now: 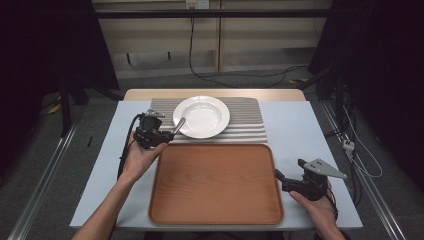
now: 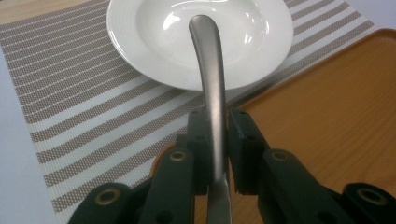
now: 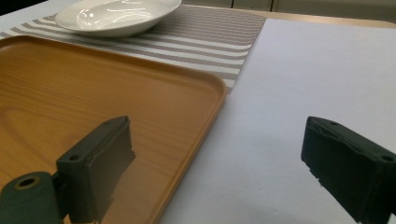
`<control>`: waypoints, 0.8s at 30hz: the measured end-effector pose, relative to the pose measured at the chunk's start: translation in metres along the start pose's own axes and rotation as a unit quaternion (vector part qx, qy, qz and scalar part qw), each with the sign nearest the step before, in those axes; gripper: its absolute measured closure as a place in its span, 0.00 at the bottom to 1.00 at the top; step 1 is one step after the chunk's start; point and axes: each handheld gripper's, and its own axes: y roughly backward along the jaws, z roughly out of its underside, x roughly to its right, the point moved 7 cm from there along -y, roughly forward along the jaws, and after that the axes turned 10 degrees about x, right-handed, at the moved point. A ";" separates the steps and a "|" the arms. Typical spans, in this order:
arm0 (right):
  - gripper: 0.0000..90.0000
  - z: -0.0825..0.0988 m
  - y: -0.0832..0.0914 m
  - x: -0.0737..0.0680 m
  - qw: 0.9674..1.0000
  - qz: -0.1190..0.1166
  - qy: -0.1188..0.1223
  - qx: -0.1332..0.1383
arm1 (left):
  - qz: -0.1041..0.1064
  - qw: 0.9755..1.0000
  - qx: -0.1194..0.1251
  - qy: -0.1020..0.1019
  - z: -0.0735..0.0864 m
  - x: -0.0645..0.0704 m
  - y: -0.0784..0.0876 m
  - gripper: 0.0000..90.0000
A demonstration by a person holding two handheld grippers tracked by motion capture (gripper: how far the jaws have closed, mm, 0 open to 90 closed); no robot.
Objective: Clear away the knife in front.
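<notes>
My left gripper (image 1: 167,134) (image 2: 217,126) is shut on a grey metal piece of cutlery (image 1: 179,125) (image 2: 210,65), held near its middle. The cutlery's rounded end reaches over the near left rim of a white deep plate (image 1: 201,116) (image 2: 154,46) (image 3: 116,16). The plate rests on a striped placemat (image 1: 245,125) (image 2: 70,93) (image 3: 205,37). My right gripper (image 1: 289,169) (image 3: 219,140) stands open just off the right edge of a wooden tray (image 1: 215,185) (image 2: 336,102) (image 3: 93,93), with nothing between its jaws.
The tray lies bare on the white table (image 1: 300,125) (image 3: 303,70), directly in front of the placemat. Bare tabletop stretches to the right of the tray and the mat. Cables lie on the floor beyond the table.
</notes>
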 end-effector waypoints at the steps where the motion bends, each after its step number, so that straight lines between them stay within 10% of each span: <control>1: 0.09 0.000 0.000 0.000 1.000 -0.001 0.000 0.000 | -0.006 1.000 0.000 -0.002 0.001 0.001 0.000 0.89; 24: 0.09 0.000 -0.002 -0.002 1.000 -0.004 0.002 -0.002 | 0.011 1.000 -0.017 0.003 0.019 0.031 -0.002 0.89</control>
